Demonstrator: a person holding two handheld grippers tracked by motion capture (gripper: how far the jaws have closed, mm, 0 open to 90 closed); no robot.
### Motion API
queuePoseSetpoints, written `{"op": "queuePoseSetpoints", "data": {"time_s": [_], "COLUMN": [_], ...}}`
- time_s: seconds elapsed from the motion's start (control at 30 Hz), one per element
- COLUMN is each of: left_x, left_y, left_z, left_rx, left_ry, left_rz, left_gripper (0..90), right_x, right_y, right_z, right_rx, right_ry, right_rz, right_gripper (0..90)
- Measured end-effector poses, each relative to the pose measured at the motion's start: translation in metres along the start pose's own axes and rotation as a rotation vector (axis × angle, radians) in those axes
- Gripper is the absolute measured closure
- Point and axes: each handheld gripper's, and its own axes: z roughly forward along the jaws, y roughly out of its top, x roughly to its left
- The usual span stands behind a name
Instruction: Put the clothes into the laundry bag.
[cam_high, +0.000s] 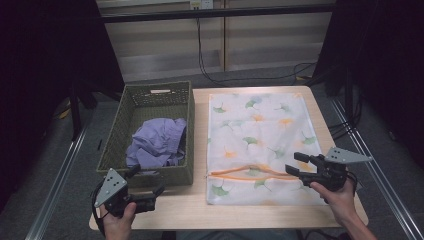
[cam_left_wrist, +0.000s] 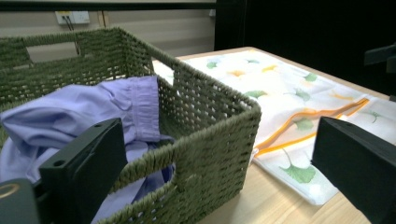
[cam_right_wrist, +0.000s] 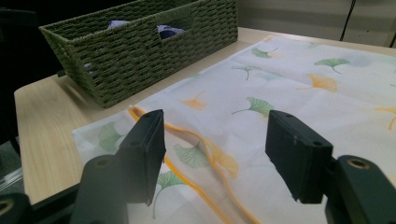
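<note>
A white laundry bag (cam_high: 257, 135) printed with green and orange ginkgo leaves lies flat on the right half of the light wooden table (cam_high: 200, 207), just beside a green woven basket (cam_high: 186, 130) on the left half. An orange zipper line (cam_high: 250, 174) curves across the bag near its front end and looks partly open, the two edges bowed apart. Inside the basket sits a crumpled lavender garment (cam_high: 155, 141), one fold draped up against the right wall. The left gripper (cam_high: 147, 184) is held at the basket's near corner, its jaws spread wide and empty, straddling that corner in the left gripper view. The right gripper (cam_high: 296, 163) hovers at the bag's right edge beside the zipper, jaws also spread apart and holding nothing.
</note>
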Motion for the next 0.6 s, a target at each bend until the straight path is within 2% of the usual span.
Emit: {"op": "queuePoseSetpoints", "data": {"time_s": [0.13, 0.2, 0.27, 0.37, 0.4, 0.43, 0.5, 0.53, 0.6], "left_x": [-0.0006, -0.0001, 0.0014, 0.0007, -0.0001, -0.0027, -0.0060, -0.0065, -0.0062], "left_y": [-0.0011, -0.0011, -0.0014, -0.0004, 0.0002, 0.0012, 0.0017, 0.0017, 0.0014], "left_z": [0.0006, 0.0016, 0.0018, 0.0020, 0.0020, 0.0038, 0.0059, 0.0065, 0.0067], "left_rx": [0.002, -0.003, 0.010, 0.015, 0.021, 0.025, 0.034, 0.039, 0.040], "left_ry": [-0.028, -0.017, -0.029, -0.031, -0.026, -0.051, -0.042, -0.033, -0.037], "left_rz": [-0.001, 0.003, -0.004, -0.004, -0.008, -0.012, 0.006, 0.007, 0.001], "left_gripper": [5.5, 5.6, 5.4, 5.0, 5.0, 5.1, 5.1, 5.1, 5.2], "right_x": [0.0023, 0.0014, 0.0006, 0.0011, 0.0016, 0.0023, 0.0042, 0.0047, 0.0056], "right_y": [-0.0004, -0.0004, -0.0011, -0.0010, 0.0003, 0.0018, 0.0040, 0.0046, 0.0050], "right_z": [0.0011, 0.0019, 0.0024, 0.0023, 0.0031, 0.0043, 0.0065, 0.0080, 0.0096], "right_rx": [0.018, 0.023, 0.045, 0.049, 0.041, 0.043, 0.052, 0.059, 0.069], "right_ry": [-0.001, 0.008, 0.007, 0.006, 0.021, 0.030, 0.051, 0.069, 0.074], "right_rz": [-0.009, 0.005, 0.018, 0.016, 0.023, 0.021, 0.025, 0.025, 0.024], "right_gripper": [38.7, 40.0, 41.6, 45.9, 47.3, 46.9, 47.2, 47.1, 47.4]}}
